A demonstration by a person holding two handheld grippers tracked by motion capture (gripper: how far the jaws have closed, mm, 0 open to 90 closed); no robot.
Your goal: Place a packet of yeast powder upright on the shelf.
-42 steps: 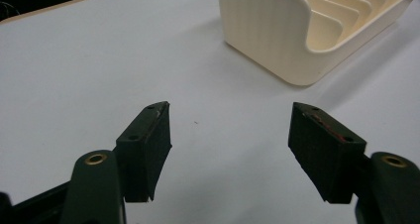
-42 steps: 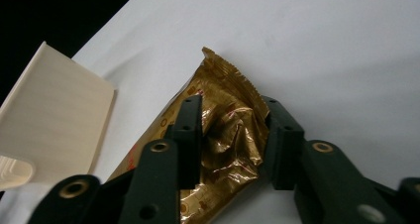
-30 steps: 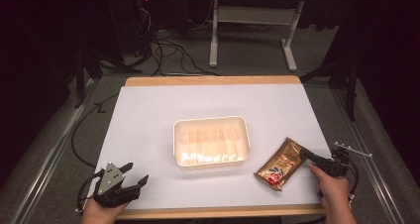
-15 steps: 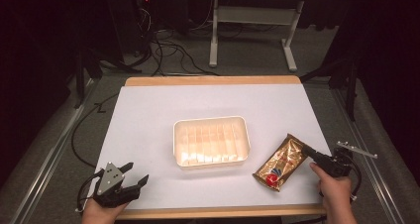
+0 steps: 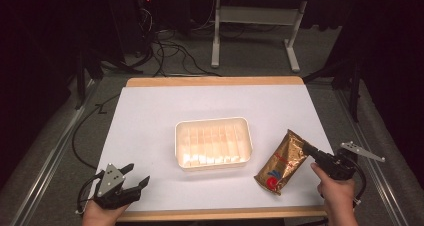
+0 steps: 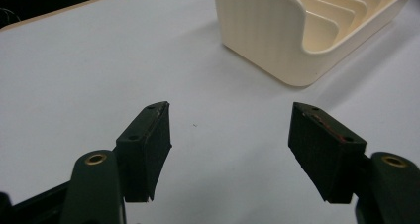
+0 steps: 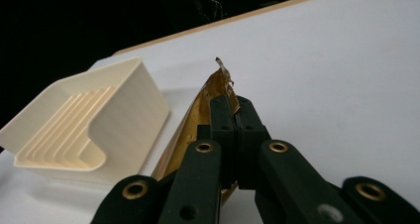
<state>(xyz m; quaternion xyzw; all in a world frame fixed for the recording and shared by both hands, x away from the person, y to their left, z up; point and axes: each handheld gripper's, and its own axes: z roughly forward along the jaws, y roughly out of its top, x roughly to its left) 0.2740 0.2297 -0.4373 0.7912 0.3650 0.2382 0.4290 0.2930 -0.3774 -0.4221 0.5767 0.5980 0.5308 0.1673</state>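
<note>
Between right jaws, gold pouch (image 7: pixel 210 92) edge.

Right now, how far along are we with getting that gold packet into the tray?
Grasp done: the right gripper is shut on the gold packet's edge. The packet is beside the cream tray, not inside. Moving it in remains. The left gripper is open, holding nothing.

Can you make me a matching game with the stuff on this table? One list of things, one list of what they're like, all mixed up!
Things:
1. tray
2. gold packet
3. left gripper
4. right gripper

What they're like:
A. jaws wide apart, holding nothing
B. cream, ribbed inside, middle of the table
C. pinched shut on a shiny edge
D. shiny, with a red mark near one end

Pairs: 1-B, 2-D, 3-A, 4-C
</note>
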